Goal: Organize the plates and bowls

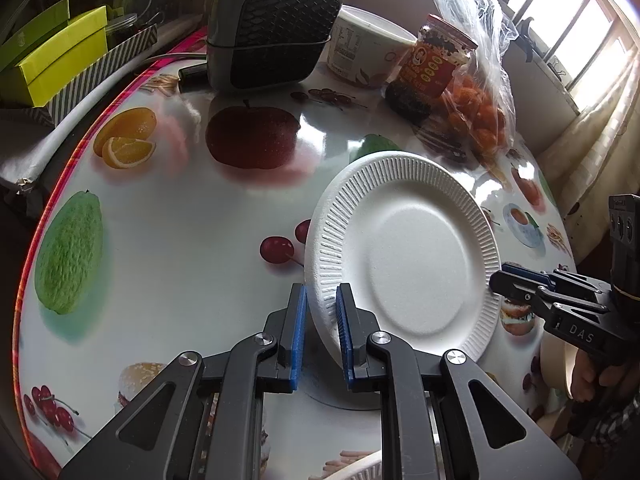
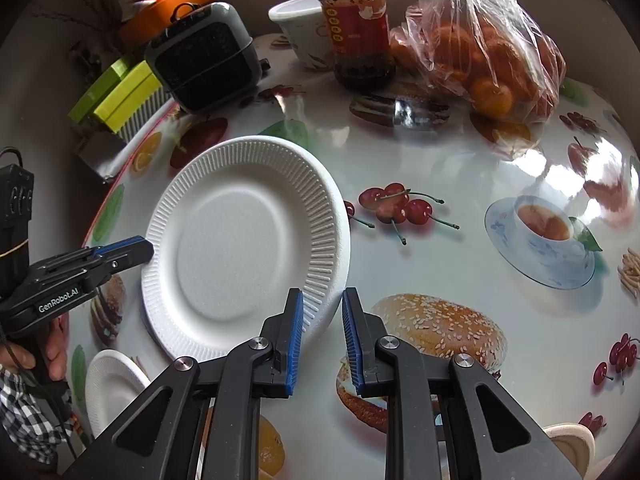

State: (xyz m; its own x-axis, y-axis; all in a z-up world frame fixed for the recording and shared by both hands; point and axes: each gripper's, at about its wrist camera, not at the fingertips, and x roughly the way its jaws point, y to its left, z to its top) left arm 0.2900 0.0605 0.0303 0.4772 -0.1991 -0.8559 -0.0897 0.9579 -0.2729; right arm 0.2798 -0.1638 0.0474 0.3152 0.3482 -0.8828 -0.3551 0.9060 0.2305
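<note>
A white ribbed paper plate (image 1: 404, 256) is held tilted above the fruit-print table; it also shows in the right wrist view (image 2: 244, 248). My left gripper (image 1: 322, 336) straddles its near-left rim, jaws a little apart with the rim between the blue pads. My right gripper (image 2: 320, 340) straddles the plate's opposite rim, jaws also a little apart. Each gripper shows in the other's view, the right one (image 1: 500, 280) and the left one (image 2: 140, 250), at the plate's edge. A second white plate (image 2: 112, 384) lies on the table below, at lower left.
At the table's far side stand a grey heater (image 1: 272, 24), a white tub (image 1: 368, 52), a sauce jar (image 1: 432, 64) and a bag of oranges (image 1: 480, 116). Green boxes (image 1: 56, 56) sit off the left edge. A beige bowl (image 2: 572, 444) sits at lower right.
</note>
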